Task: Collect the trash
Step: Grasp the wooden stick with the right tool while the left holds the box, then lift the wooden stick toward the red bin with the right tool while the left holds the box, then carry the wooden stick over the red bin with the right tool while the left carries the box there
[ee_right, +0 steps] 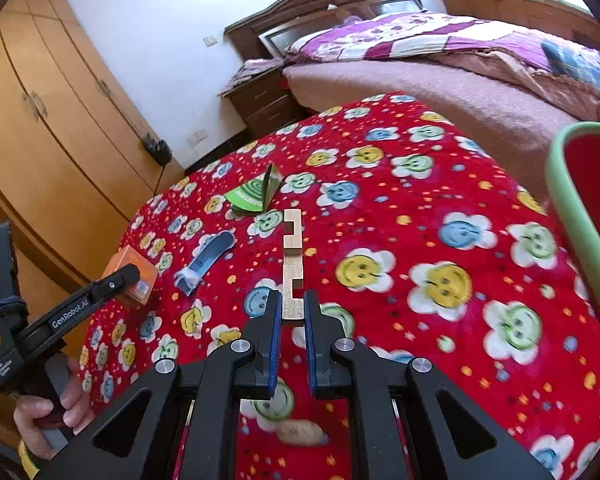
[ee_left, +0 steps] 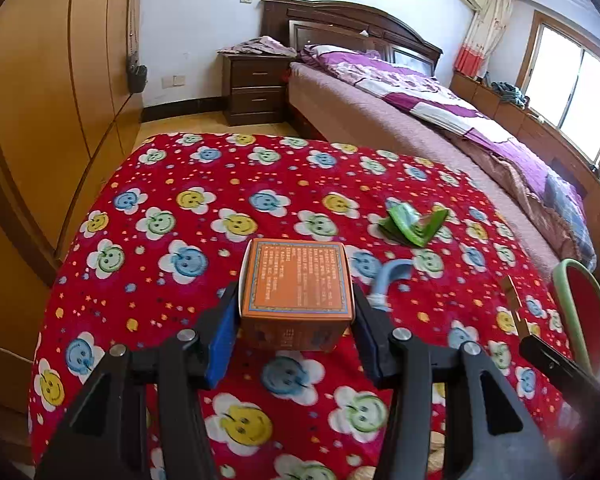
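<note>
My left gripper [ee_left: 296, 300] is shut on an orange cardboard box [ee_left: 296, 276], lifted a little above the red smiley-flower cloth [ee_left: 172, 184]. Held by a hand, the left gripper [ee_right: 118, 280] and the orange box [ee_right: 134, 280] also show in the right wrist view. My right gripper [ee_right: 293, 300] is shut on one end of a notched wooden strip [ee_right: 292, 248], which sticks out forward. A folded green wrapper [ee_left: 412, 224] [ee_right: 252, 196] and a blue torn wrapper [ee_left: 392, 276] [ee_right: 208, 258] lie on the cloth.
A red bin with a green rim [ee_left: 565, 304] [ee_right: 568, 200] stands at the table's right edge. Beyond the table are a bed [ee_left: 440, 112], a dark nightstand [ee_left: 256, 88] and a wooden wardrobe [ee_left: 60, 80] on the left.
</note>
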The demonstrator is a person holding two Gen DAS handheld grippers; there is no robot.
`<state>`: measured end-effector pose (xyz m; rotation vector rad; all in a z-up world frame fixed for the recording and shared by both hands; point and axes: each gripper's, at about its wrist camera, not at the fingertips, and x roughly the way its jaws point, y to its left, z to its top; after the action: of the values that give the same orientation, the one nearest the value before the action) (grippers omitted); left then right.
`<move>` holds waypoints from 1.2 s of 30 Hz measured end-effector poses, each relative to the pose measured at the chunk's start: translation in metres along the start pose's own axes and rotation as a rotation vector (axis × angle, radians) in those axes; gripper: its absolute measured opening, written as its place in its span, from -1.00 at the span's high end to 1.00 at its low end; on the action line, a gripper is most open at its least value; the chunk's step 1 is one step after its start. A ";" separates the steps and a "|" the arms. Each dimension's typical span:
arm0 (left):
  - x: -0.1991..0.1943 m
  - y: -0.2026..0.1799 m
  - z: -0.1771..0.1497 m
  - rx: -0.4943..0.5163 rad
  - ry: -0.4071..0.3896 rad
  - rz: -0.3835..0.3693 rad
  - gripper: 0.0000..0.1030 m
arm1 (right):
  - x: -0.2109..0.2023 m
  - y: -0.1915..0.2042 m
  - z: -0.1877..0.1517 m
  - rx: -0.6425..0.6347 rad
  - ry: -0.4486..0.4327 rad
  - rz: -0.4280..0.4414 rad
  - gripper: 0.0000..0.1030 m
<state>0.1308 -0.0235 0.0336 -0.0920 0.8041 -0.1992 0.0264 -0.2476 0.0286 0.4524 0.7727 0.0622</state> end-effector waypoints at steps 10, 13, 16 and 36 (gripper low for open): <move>-0.018 -0.030 -0.008 0.050 -0.001 -0.027 -0.02 | -0.049 -0.023 -0.005 0.051 -0.079 -0.006 0.81; -0.025 -0.040 -0.011 0.069 -0.006 -0.035 -0.02 | -0.063 -0.030 -0.007 0.063 -0.102 -0.007 0.81; -0.032 -0.051 -0.012 0.092 -0.013 -0.045 -0.02 | -0.075 -0.037 -0.009 0.076 -0.123 -0.007 0.81; -0.046 -0.165 -0.027 0.298 0.032 -0.220 -0.02 | -0.136 -0.105 -0.021 0.211 -0.244 -0.075 0.81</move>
<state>0.0569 -0.1749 0.0729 0.1049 0.7875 -0.5268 -0.0976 -0.3639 0.0615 0.6181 0.5568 -0.1440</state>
